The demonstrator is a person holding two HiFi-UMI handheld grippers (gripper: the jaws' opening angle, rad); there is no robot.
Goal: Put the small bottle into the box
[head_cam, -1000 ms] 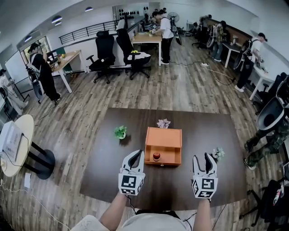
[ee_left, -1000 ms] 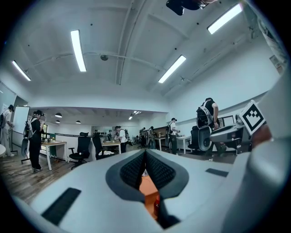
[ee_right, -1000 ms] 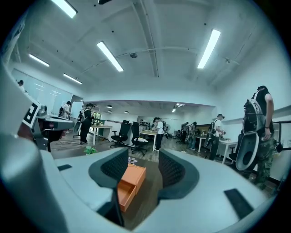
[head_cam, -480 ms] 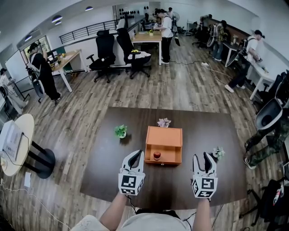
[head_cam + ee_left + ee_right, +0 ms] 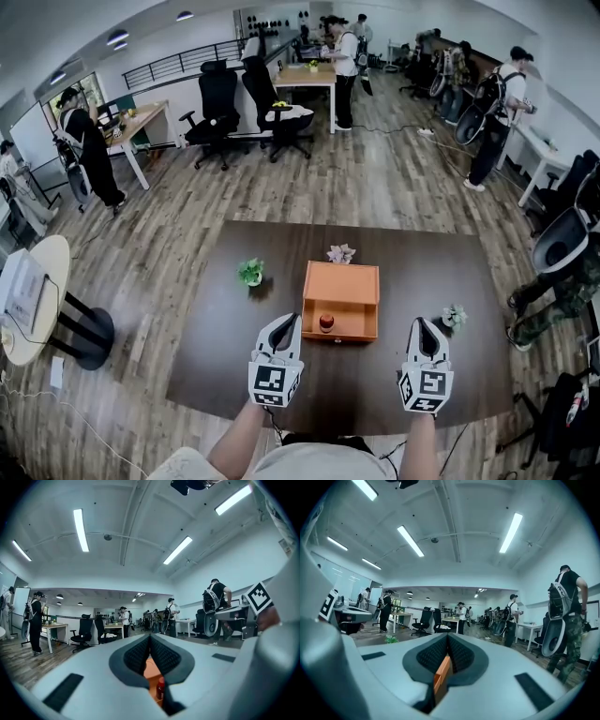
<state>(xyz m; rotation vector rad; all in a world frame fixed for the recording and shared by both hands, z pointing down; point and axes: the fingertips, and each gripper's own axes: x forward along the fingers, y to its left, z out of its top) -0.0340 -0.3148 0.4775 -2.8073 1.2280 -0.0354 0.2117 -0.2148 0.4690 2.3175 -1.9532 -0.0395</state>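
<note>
The small bottle (image 5: 325,322) stands inside the orange box (image 5: 342,281), centre frame on the dark table (image 5: 216,361). Lower down, your left gripper (image 5: 285,321) and right gripper (image 5: 427,325) flank it, both clamped together and empty.

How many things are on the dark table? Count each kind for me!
Small potted plants: 3
Orange open-topped box: 1
Small red bottle, inside the box: 1
Total: 5
</note>
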